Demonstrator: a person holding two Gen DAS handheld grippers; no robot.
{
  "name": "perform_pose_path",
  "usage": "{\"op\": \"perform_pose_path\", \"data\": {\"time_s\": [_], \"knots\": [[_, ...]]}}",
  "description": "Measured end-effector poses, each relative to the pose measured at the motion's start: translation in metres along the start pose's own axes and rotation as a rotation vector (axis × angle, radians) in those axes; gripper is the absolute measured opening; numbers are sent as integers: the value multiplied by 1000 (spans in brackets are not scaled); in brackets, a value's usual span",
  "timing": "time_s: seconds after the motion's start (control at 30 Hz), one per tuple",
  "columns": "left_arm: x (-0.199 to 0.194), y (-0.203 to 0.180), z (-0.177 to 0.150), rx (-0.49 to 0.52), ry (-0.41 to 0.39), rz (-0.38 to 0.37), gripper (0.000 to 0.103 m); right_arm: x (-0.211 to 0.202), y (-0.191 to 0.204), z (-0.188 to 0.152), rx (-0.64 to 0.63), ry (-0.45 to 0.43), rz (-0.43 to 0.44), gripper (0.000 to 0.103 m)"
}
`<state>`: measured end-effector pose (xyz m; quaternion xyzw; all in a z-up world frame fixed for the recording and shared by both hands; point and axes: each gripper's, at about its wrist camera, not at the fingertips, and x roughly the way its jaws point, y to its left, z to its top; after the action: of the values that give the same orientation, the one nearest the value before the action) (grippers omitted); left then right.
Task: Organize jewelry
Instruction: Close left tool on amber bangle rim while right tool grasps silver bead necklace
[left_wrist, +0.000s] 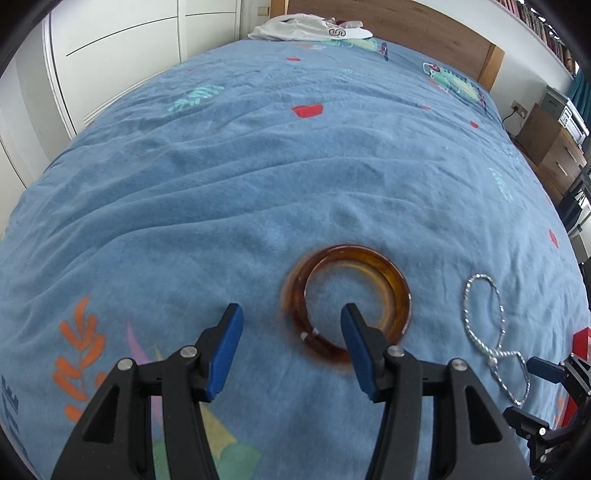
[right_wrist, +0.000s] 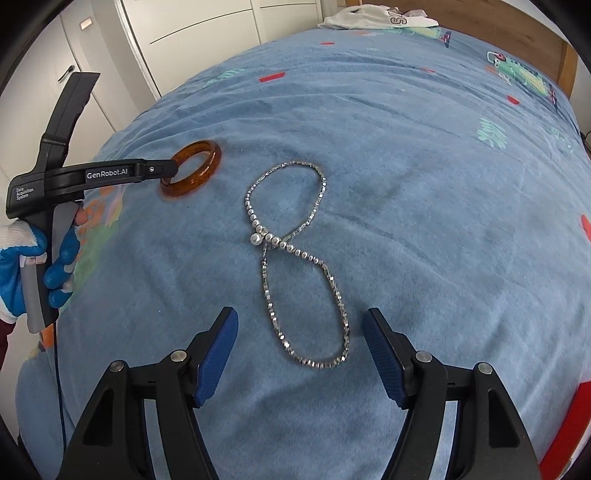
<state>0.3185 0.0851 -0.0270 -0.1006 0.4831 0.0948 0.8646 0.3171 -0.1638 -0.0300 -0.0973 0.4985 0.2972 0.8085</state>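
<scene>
An amber bangle (left_wrist: 347, 306) lies flat on the blue bedspread (left_wrist: 258, 177), and everything else is placed from it. The left tongs (left_wrist: 291, 317) are spread wide above the bangle's near left arc: one blue finger (left_wrist: 356, 343) sits over the bangle's hole and crosses its near rim, the other over bare bedspread left of the bangle, and neither pad presses the bangle. In the right wrist view a gloved hand (right_wrist: 33, 266) holds these tongs, whose tip reaches the bangle's opening. Just right of the bangle, apart from it, a silver necklace (right_wrist: 295, 258) lies in a figure-eight, with pearl beads at its crossing. The right tongs (right_wrist: 299, 328) are spread too, hanging over the necklace's near loop with nothing pinched. Well beyond the bangle, by the wooden headboard (left_wrist: 406, 26), lies a white cloth (left_wrist: 303, 27).
</scene>
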Motion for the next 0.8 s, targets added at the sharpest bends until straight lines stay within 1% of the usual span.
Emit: {"op": "perform_pose_path", "data": {"time_s": [0.3,0.37,0.5,0.6,0.63,0.67,0.73,0.8], "knots": [[15,-2,4,-1,7,-8,53,11,2,4,-4,0,-5,70],[17,-3,3,7,9,-2,52,11,3,2,-7,2,-9,69],[18,-7,-1,24,0,14,51,13,6,-1,-16,11,-25,57],[17,-9,-4,39,0,21,36,12,9,-3,-22,20,-37,46],[16,-10,-5,46,1,23,28,12,9,-4,-22,22,-39,40],[14,-11,-7,54,3,25,21,11,9,-5,-21,24,-41,37],[12,-11,-9,58,8,29,15,9,10,-10,-15,29,-38,22],[8,-10,-13,54,13,28,11,5,10,-15,-11,36,-32,13]]}}
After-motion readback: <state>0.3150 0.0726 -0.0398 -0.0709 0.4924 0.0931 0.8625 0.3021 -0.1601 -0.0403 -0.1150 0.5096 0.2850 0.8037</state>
